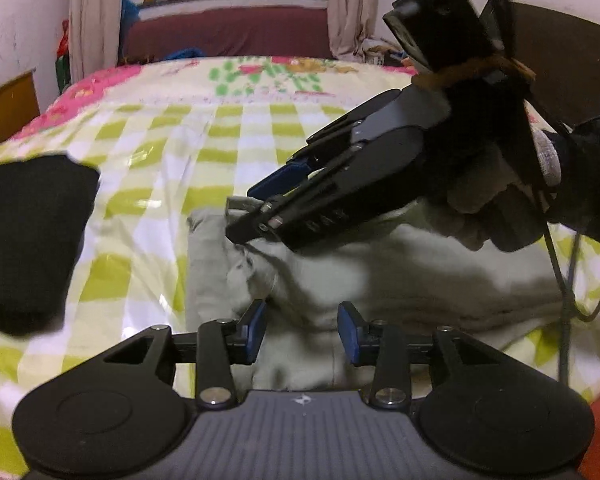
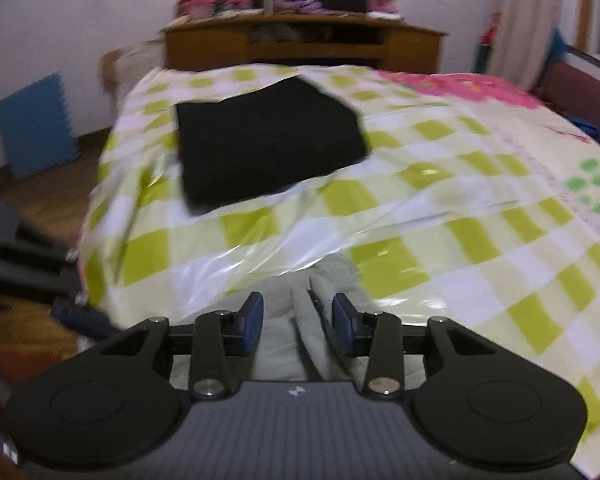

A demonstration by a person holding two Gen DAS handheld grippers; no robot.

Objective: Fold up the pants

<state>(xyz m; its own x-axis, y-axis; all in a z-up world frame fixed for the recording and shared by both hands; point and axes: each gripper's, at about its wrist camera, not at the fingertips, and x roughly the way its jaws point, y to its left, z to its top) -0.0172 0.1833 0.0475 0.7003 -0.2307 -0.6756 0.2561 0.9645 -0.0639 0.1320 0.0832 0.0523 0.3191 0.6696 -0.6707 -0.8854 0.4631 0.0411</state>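
From the left wrist view, I see my left gripper point(image 1: 302, 330) at the bottom centre, jaws spread over the pale grey pants point(image 1: 340, 276) lying in the lower middle on the checked bedspread point(image 1: 204, 136). My right gripper point(image 1: 246, 216) reaches in from the right, its tips at a fold of them; I cannot tell whether it pinches. A folded black garment point(image 1: 32, 236) lies at the left.

From the right wrist view, my right gripper point(image 2: 298, 322) has jaws spread, pants point(image 2: 296, 312) between them at bottom centre. The black garment point(image 2: 268, 140) sits upper centre.

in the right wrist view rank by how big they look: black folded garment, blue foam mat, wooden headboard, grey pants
1. black folded garment
2. wooden headboard
3. grey pants and blue foam mat: look alike; the pants are partly hidden by the right tool, so unranked
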